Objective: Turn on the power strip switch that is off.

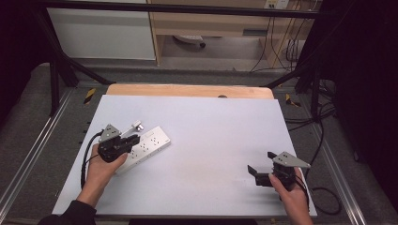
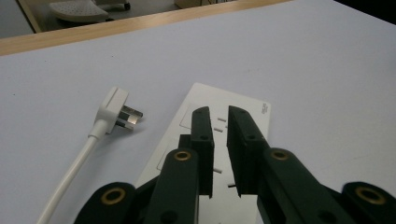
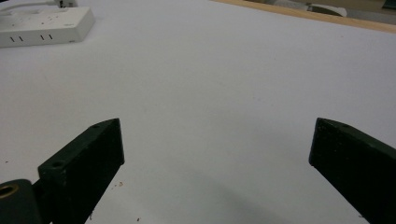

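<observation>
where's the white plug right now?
The white plug lies on the table's left half in the high view, unplugged, just beyond the power strip and apart from it, left of the left hand-held gripper hovering over the strip.

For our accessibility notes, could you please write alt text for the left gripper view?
The left gripper, its two black jaws nearly closed with nothing between them, hovers over a white power strip on a pale table. A white plug with its cord lies unplugged to the left of the strip.

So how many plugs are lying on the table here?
1. A white plug on its cable lies unplugged beside the power strip, at the left gripper's side of the table. None looks hidden.
</observation>
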`<state>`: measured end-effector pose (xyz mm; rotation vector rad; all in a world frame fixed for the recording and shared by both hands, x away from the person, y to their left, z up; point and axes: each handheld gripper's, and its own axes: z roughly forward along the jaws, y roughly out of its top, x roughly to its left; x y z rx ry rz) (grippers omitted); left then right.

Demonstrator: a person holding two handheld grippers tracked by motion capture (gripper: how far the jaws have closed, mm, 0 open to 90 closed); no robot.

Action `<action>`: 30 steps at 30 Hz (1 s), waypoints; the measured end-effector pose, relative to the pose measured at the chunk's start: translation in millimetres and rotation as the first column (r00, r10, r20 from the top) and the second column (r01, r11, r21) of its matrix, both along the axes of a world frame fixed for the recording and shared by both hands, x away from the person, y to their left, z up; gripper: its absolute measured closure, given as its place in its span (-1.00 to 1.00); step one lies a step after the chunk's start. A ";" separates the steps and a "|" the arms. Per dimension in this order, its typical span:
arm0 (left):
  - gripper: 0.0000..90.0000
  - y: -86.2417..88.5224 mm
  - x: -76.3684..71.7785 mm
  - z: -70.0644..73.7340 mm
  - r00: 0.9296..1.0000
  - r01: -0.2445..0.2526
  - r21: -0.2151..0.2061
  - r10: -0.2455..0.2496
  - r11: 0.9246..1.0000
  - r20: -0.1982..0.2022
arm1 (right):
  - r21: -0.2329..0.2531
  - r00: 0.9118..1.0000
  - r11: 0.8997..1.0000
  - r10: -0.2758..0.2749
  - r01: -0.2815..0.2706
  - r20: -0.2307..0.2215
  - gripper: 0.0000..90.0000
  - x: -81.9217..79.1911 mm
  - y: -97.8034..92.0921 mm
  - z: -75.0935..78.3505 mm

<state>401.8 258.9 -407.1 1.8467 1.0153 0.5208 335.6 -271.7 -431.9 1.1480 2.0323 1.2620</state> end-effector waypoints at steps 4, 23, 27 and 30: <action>0.71 -1.9 0.2 1.4 1.000 0.002 -0.012 -0.002 1.000 0.005 | 0.002 1.000 1.000 -0.003 0.003 0.001 -0.92 -0.1 -0.7 0.1; 0.31 -5.3 -0.5 4.6 0.999 -0.001 -0.045 0.003 0.999 0.034 | 0.002 1.000 1.000 -0.003 0.003 -0.001 -0.92 -0.1 -0.6 0.1; 0.21 -6.0 -0.9 5.2 0.999 -0.004 -0.050 0.006 0.999 0.035 | 0.003 1.000 1.000 -0.003 0.003 0.000 -0.92 0.1 -0.7 0.0; 0.11 -6.3 -1.1 5.4 0.999 -0.005 -0.052 0.006 0.999 0.033 | -0.002 1.000 1.000 0.000 0.000 0.000 -0.92 0.7 -0.3 -0.3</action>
